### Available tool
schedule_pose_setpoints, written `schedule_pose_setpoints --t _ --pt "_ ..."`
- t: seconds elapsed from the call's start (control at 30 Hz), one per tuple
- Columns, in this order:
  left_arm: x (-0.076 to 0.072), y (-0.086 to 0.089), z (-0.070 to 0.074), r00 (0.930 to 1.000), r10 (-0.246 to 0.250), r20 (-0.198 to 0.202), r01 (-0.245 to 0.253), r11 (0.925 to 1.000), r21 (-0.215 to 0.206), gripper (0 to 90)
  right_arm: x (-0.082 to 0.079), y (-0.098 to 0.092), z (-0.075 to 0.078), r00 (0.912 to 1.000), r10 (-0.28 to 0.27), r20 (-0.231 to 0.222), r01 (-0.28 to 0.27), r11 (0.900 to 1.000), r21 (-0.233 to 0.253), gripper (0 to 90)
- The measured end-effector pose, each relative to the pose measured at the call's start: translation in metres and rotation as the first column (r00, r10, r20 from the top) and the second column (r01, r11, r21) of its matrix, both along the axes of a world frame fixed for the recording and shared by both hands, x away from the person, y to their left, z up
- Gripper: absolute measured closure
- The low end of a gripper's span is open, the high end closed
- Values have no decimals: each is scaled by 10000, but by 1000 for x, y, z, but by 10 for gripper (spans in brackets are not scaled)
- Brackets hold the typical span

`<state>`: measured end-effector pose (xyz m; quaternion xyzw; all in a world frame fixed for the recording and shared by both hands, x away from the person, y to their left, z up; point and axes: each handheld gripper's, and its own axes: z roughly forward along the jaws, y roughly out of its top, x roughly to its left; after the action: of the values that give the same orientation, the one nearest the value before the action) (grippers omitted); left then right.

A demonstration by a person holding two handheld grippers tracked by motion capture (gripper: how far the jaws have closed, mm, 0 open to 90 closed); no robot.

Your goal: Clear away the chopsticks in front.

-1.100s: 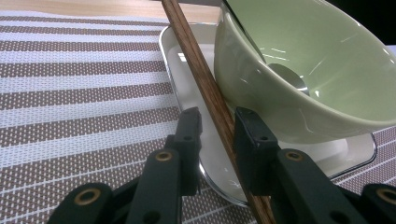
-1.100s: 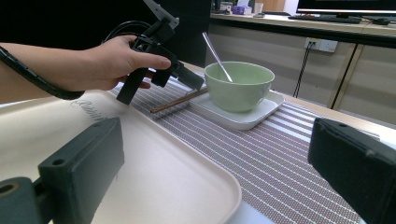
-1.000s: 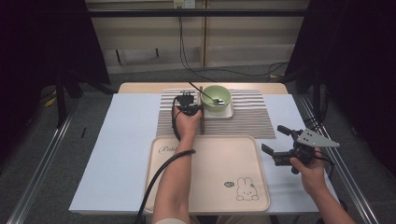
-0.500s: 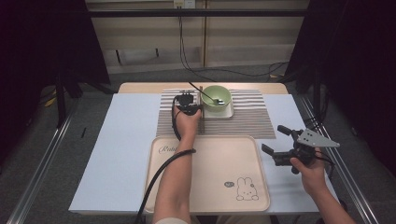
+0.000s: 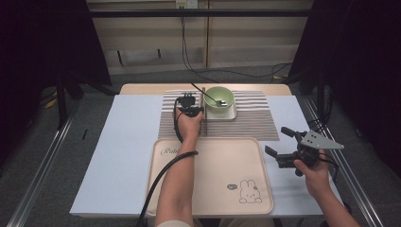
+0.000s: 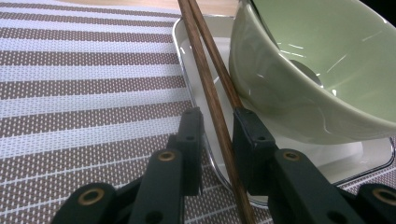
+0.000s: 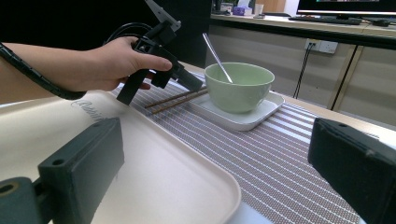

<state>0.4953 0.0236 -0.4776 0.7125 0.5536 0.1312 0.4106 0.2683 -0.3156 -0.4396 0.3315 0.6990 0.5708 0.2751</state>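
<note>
At the far side of the table, the left gripper (image 5: pixel 189 105) reaches over the striped placemat (image 5: pixel 255 124) to a pair of brown chopsticks (image 5: pixel 204 113) lying just left of the green bowl (image 5: pixel 220 97). From above, the sticks read as one thin dark line beside the bowl's white square dish (image 5: pixel 230 113), and the jaws cannot be made out. The left gripper view settles the matter: its two black jaws stand on either side of the chopsticks (image 6: pixel 212 95), close but with a sliver of space visible at each side, so the sticks lie between them rather than clamped; the sticks rest across the dish rim (image 6: pixel 184 56) and brush the bowl's wall (image 6: pixel 299 88). The right gripper view, looking across the cream tray (image 7: pixel 154 177), catches a metal spoon handle (image 7: pixel 215 50) leaning out of the bowl (image 7: pixel 239 86). The right gripper (image 5: pixel 286 145) hovers beside the tray's right edge (image 5: pixel 263 170), well apart from the bowl, jaws spread wide and holding nothing.
</note>
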Motion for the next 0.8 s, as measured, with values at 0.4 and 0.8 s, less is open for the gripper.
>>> schedule_pose_setpoints --t 0.4,0.8 --pt "1 2 -1 9990 207 -391 -213 9997 -149 788 0 0 0 10000 0 0 0 10000 -26 31" --pt "1 7 2 9955 495 -805 -551 9961 -689 849 0 -1 0 10000 17 -47 -17 10000 3 31"
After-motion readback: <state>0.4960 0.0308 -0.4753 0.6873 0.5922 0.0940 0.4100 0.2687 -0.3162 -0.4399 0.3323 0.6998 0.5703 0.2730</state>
